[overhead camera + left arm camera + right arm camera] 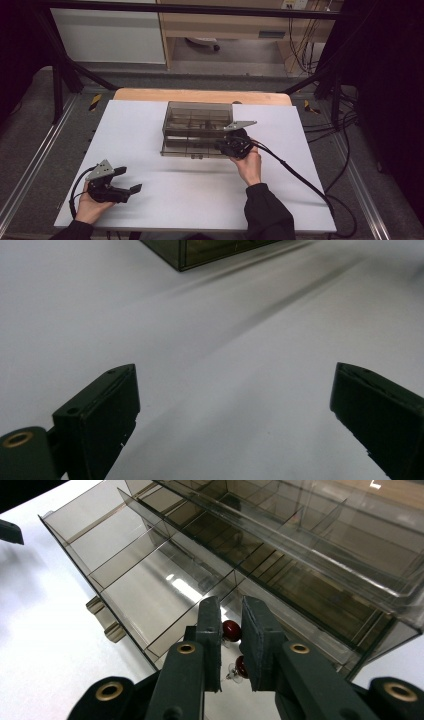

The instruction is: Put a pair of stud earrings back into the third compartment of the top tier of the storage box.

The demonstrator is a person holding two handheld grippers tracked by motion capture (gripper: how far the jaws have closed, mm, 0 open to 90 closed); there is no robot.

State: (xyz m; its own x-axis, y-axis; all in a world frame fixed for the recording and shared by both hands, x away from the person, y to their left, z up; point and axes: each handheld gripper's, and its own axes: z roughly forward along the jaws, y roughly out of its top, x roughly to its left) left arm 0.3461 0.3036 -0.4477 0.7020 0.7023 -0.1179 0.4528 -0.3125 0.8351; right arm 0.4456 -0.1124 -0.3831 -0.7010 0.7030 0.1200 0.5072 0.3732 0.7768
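- Right gripper [231, 625]: jaws nearly together over the organiser box's [150, 580] near corner compartment, gripping nothing.
- Red earrings [231, 630]: in that compartment; light, small, slippery, delicate; pinch at the bead.
- Left gripper [235, 415]: spread, idle.

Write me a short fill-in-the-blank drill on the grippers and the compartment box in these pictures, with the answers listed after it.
1. The jaws of the left gripper stand ____ above the white table.
2. The small beads beyond the right gripper are dark ____ in colour.
3. The lid of the smoky clear box is ____.
4. The right gripper's jaws are nearly ____.

Missing words: open; red; open; shut
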